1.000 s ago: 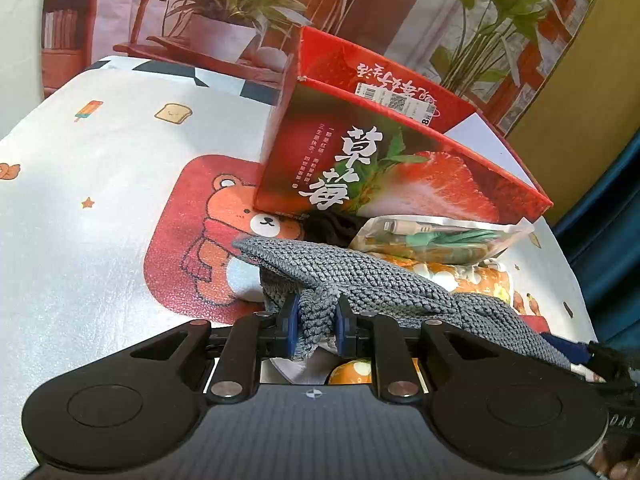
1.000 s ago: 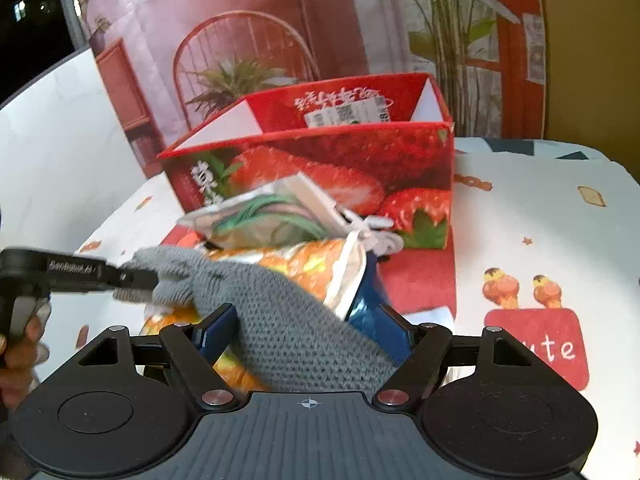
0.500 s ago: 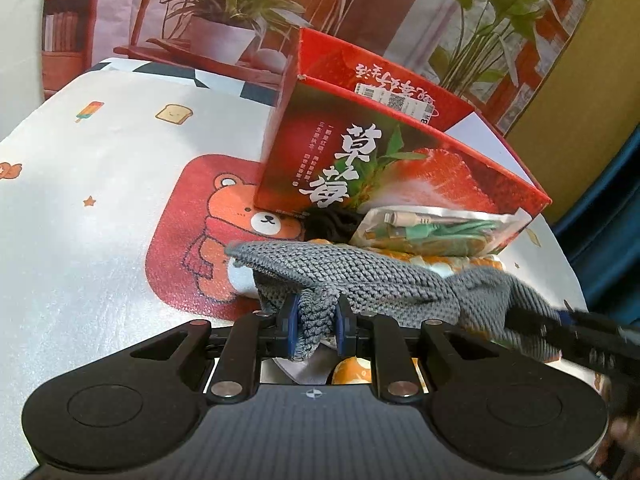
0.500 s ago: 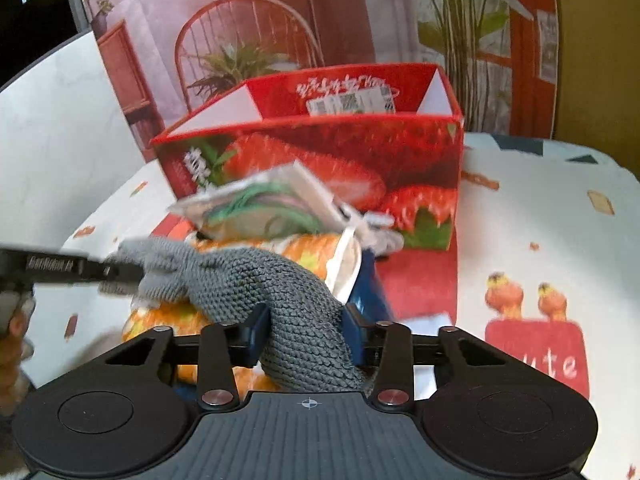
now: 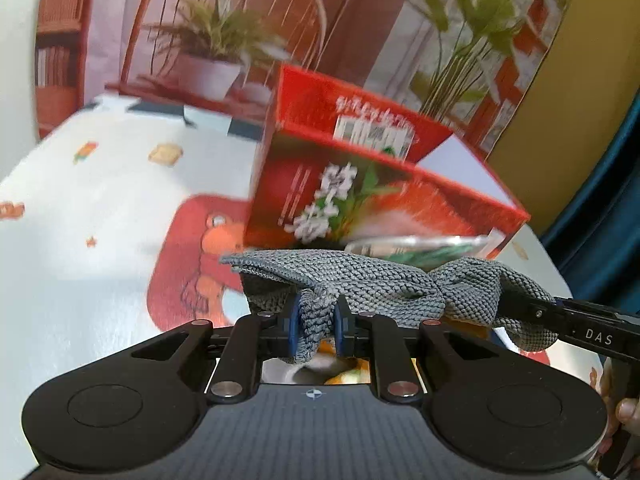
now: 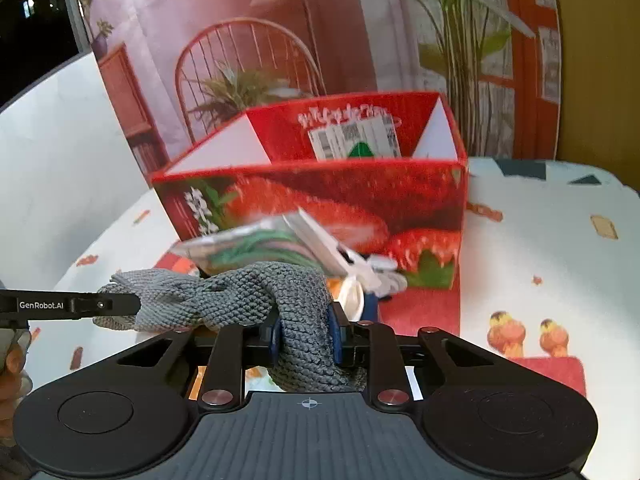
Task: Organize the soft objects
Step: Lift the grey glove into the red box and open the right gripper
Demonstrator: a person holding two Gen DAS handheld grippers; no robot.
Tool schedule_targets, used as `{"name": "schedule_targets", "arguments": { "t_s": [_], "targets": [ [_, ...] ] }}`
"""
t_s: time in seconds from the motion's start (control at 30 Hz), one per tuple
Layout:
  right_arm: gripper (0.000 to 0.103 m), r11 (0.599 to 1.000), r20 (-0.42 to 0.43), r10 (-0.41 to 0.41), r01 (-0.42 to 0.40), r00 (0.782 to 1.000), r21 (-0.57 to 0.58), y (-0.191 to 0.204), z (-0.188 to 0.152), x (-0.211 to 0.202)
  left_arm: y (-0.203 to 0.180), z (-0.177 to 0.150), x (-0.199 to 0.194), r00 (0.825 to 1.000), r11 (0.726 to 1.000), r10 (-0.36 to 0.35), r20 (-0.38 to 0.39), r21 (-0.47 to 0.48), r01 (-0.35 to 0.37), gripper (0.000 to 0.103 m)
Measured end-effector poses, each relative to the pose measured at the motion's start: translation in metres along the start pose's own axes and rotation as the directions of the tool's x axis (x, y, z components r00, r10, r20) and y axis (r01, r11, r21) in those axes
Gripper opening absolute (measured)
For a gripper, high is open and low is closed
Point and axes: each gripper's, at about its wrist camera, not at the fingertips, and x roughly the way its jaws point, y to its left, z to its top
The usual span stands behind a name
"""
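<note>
A grey knitted cloth (image 5: 360, 280) hangs stretched between both grippers, lifted above the table. My left gripper (image 5: 319, 326) is shut on one end of it; in the right wrist view it enters from the left edge. My right gripper (image 6: 305, 332) is shut on the other end of the cloth (image 6: 240, 296); in the left wrist view it comes in from the right. A red strawberry-print box (image 6: 320, 196), open at the top, stands just behind the cloth and also shows in the left wrist view (image 5: 360, 184).
A clear bag with green contents (image 6: 260, 240) leans against the box front over an orange printed packet, partly hidden by the cloth. The table (image 5: 100, 200) has a white cartoon cloth with a red bear patch. A printed backdrop stands behind the box.
My right gripper closed on the cloth's free end. Both grippers then lifted the cloth off the packets and rose toward the box; the left grip stayed shut throughout.
</note>
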Motion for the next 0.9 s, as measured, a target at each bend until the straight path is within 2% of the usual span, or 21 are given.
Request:
{"name": "schedule_targets", "arguments": {
  "t_s": [0.23, 0.57, 0.9],
  "targets": [
    [0.019, 0.999, 0.065, 0.031, -0.031, 0.997, -0.013, 0.005, 0.012, -0.019, -0.004, 0.009, -0.018, 0.997, 1.000, -0.012, 0.075, 0.019, 0.011, 0.018],
    [0.019, 0.999, 0.101, 0.042, -0.041, 0.994, -0.015, 0.008, 0.022, -0.028, -0.010, 0.019, -0.028, 0.993, 0.999, -0.019, 0.119, 0.028, 0.016, 0.018],
    [0.019, 0.997, 0.158, 0.069, -0.062, 0.985, -0.049, 0.015, 0.048, -0.036, -0.015, 0.044, -0.043, 0.978, 0.999, -0.029, 0.205, 0.043, 0.020, 0.018]
  ]
}}
